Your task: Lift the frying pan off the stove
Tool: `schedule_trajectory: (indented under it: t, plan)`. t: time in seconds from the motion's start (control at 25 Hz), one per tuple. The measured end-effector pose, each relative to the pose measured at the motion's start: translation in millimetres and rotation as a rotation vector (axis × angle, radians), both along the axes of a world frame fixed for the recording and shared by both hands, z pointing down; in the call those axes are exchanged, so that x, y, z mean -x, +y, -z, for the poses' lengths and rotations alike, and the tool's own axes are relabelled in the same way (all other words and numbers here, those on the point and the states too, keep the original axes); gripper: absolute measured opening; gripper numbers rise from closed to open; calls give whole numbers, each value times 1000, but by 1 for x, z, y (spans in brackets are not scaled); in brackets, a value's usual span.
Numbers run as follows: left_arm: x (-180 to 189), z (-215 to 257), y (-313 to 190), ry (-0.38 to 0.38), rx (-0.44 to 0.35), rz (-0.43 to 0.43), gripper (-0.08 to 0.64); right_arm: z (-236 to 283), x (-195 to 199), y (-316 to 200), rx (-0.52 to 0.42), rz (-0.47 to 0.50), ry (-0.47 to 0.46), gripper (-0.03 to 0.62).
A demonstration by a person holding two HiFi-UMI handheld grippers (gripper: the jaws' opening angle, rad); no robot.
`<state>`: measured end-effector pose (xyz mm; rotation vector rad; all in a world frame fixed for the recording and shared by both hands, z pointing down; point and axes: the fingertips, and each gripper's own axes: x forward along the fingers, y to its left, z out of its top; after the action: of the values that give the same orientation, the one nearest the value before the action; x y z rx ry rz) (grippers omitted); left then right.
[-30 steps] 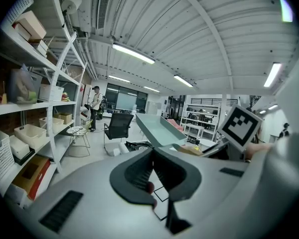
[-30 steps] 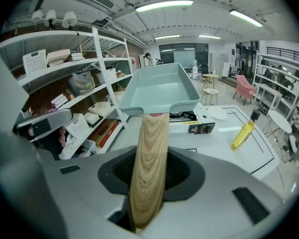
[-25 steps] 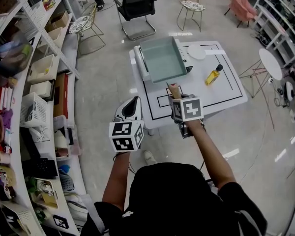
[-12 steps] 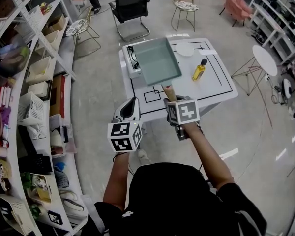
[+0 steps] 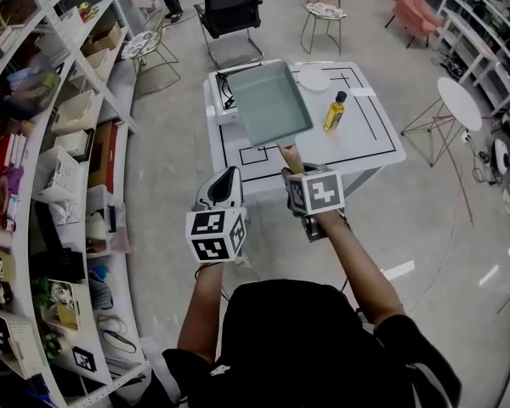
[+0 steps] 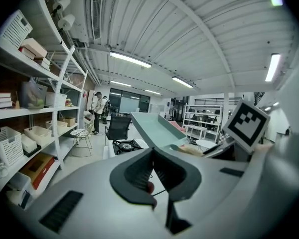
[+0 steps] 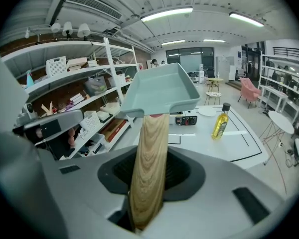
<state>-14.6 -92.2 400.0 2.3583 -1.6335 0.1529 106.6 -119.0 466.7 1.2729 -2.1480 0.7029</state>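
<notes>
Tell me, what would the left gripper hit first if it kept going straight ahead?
The left gripper would most likely meet the stove, just below the raised pan. Nothing nearer shows, though depth is unclear.

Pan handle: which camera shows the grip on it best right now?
Right gripper view: the wooden handle runs straight between the jaws of the right hand-held gripper, which clamp it. Head view shows only a short stub of it past that gripper; left gripper view shows mainly the frying pan from the side.

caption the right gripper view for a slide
Right gripper holds a square pale-green frying pan aloft by its wooden handle
</notes>
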Motion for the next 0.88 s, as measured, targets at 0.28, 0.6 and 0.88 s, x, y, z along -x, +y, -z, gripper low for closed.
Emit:
schedule_trajectory:
  t: [0.28, 0.6, 0.88]
  plan:
    - [-12, 1, 31, -13, -4, 30, 11, 5, -13, 24, -12, 28, -15, 104]
    - [-20, -2, 61, -23, -5, 47, 12, 4, -17, 51, -19, 49, -29, 104]
    - [-21, -5, 82, -25, -4, 59, 12, 3, -18, 69, -17, 51, -39, 104]
